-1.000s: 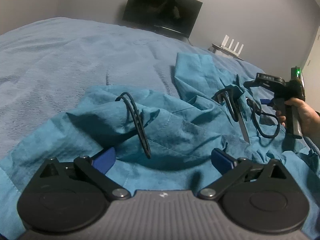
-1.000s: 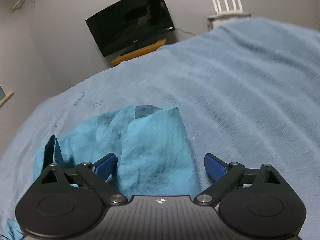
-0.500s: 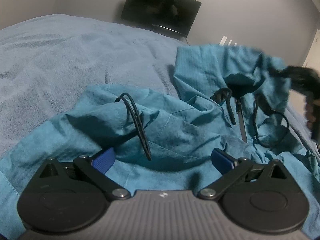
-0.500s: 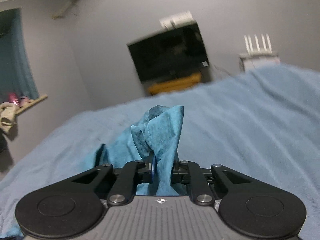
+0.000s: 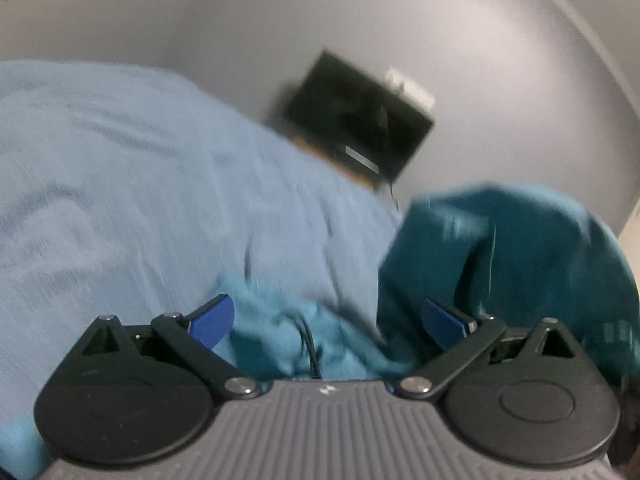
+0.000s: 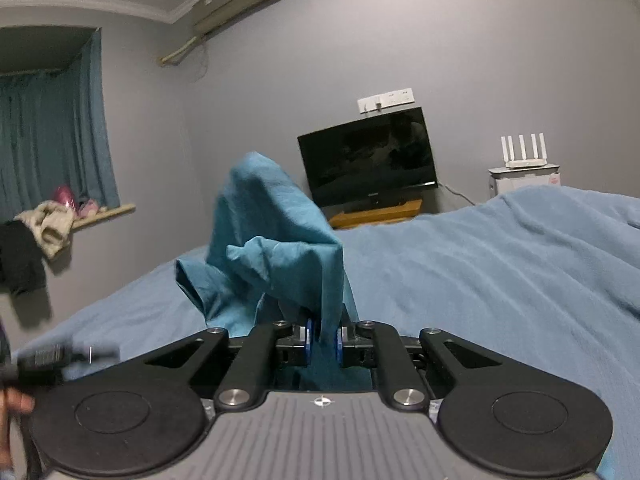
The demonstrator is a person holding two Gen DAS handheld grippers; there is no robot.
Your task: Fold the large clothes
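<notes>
A teal garment (image 6: 276, 248) hangs bunched above a light blue bed (image 6: 500, 272). My right gripper (image 6: 323, 340) is shut on a fold of it, and the cloth rises in a peak ahead of the fingers. In the blurred left wrist view the same teal garment (image 5: 500, 256) looms lifted at the right, with more of it and a black cord (image 5: 310, 344) lying between the blue pads. My left gripper (image 5: 328, 320) stands open above that cloth, its pads well apart and not pressing on it.
A dark television (image 6: 368, 160) on a wooden stand sits against the far wall, with a white router (image 6: 524, 156) to its right. Curtains and a sill with piled clothes (image 6: 48, 220) are at the left. A person's hand (image 6: 12, 404) shows at the left edge.
My right gripper closed on the garment's edge and lifted it off the bed. The left gripper rose and rolled, staying open; the garment's right part now hangs raised beside it.
</notes>
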